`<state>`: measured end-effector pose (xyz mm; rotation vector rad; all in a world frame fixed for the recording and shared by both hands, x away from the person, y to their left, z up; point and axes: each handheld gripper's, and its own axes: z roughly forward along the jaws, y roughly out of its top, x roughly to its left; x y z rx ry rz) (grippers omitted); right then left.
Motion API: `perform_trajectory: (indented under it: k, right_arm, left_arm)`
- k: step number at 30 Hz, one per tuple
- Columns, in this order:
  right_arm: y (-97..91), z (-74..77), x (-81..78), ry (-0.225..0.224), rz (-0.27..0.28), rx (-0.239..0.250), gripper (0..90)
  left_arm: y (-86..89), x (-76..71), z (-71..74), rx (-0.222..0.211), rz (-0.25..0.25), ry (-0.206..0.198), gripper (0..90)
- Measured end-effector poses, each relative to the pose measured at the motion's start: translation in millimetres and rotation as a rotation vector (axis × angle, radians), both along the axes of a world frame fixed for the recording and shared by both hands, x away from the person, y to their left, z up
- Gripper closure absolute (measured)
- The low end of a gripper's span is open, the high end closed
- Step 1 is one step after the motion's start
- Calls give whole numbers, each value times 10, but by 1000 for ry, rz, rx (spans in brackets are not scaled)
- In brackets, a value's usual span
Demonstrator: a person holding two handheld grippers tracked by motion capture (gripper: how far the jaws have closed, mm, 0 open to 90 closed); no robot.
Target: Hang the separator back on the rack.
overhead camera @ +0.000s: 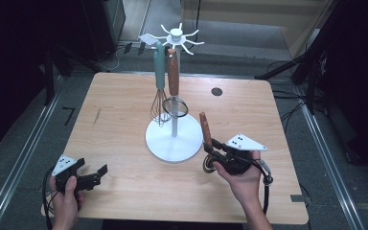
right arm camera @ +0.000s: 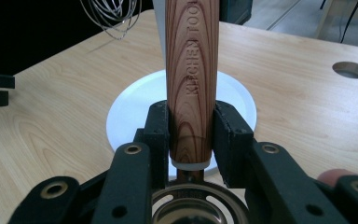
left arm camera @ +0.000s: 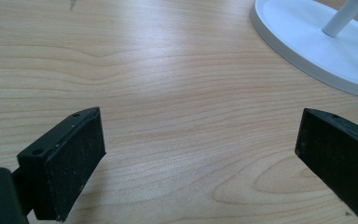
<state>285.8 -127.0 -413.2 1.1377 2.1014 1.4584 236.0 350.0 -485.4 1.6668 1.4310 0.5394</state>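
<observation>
A wooden-handled kitchen tool (overhead camera: 204, 128) stands nearly upright to the right of the white utensil stand (overhead camera: 163, 143), its round metal head (overhead camera: 208, 164) low by the hand. My right gripper (overhead camera: 211, 147) is shut on the handle's lower end. In the right gripper view both pads press the handle (right arm camera: 190, 70) just above the metal head (right arm camera: 191, 210), with the right gripper (right arm camera: 191, 126) in front of the stand's base (right arm camera: 130, 107). My left gripper (overhead camera: 97, 175) rests near the table's front left corner, open, with bare wood between its jaws (left arm camera: 200, 149).
A teal-handled whisk (overhead camera: 159, 72) and a second wooden-handled utensil (overhead camera: 173, 72) hang from the stand's top hooks. The whisk wires (right arm camera: 114, 14) show beyond the held handle. A round hole (overhead camera: 216, 91) lies in the tabletop at the back right. The stand's base (left arm camera: 307, 42) is ahead of the left gripper.
</observation>
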Motion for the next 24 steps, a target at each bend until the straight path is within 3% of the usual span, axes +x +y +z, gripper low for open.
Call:
perform_trajectory:
  k: [16,19,24]
  right_arm:
    - [43,227,-73,-110,-2,55,704]
    - [56,260,-73,-126,20,77,705]
    - [95,312,-75,-176,36,72,704]
  left_arm:
    - [-11,-19,4,15,28,-19,17]
    - [-9,-25,5,15,31,-27,17]
    - [-16,-31,7,18,36,-30,17]
